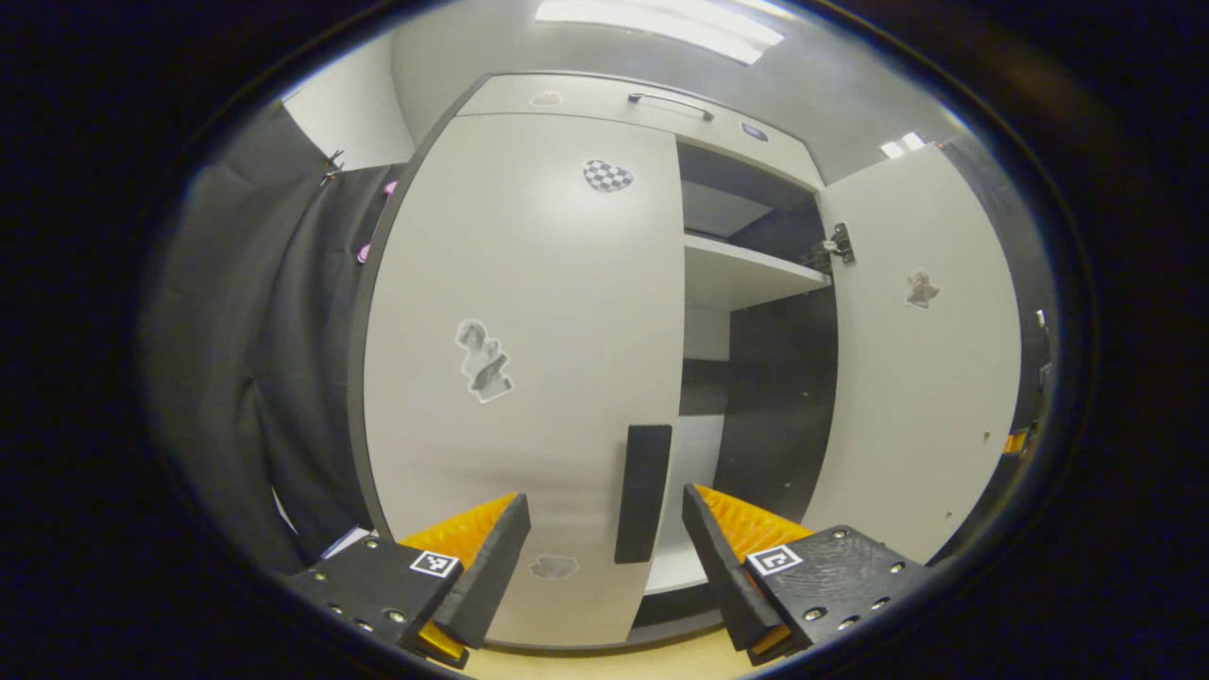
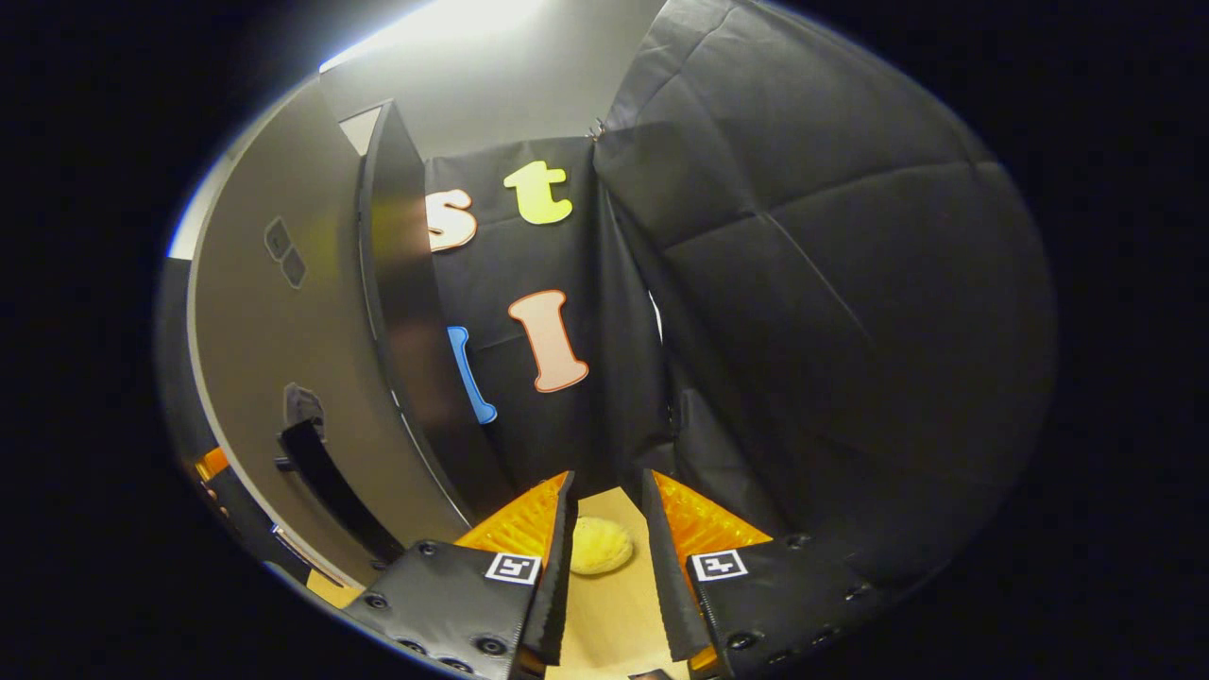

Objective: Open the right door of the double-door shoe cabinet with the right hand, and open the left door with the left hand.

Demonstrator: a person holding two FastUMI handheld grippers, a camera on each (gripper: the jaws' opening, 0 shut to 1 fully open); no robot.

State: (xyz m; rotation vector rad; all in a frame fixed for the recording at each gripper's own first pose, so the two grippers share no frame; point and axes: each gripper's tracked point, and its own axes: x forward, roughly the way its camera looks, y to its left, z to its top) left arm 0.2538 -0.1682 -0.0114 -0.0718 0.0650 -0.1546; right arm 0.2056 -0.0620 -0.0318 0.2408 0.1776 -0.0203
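In the left gripper view the white shoe cabinet's left door (image 1: 529,359) is closed, with a dark vertical handle (image 1: 642,491) at its right edge. The right door (image 1: 921,359) stands swung open, showing a shelf (image 1: 746,274) and a dark interior. My left gripper (image 1: 606,515) is open, and the handle sits in the gap between its fingers, a little farther off. In the right gripper view the open right door (image 2: 283,378) is at the left with its dark handle (image 2: 331,486). My right gripper (image 2: 609,501) is open with nothing between its fingers, to the right of that door.
Black cloth walls (image 2: 831,312) hang behind and to the right of the open door. A pale yellow round object (image 2: 600,546) lies on the wooden floor (image 2: 614,604) beyond the right gripper. Black cloth (image 1: 264,378) also hangs left of the cabinet.
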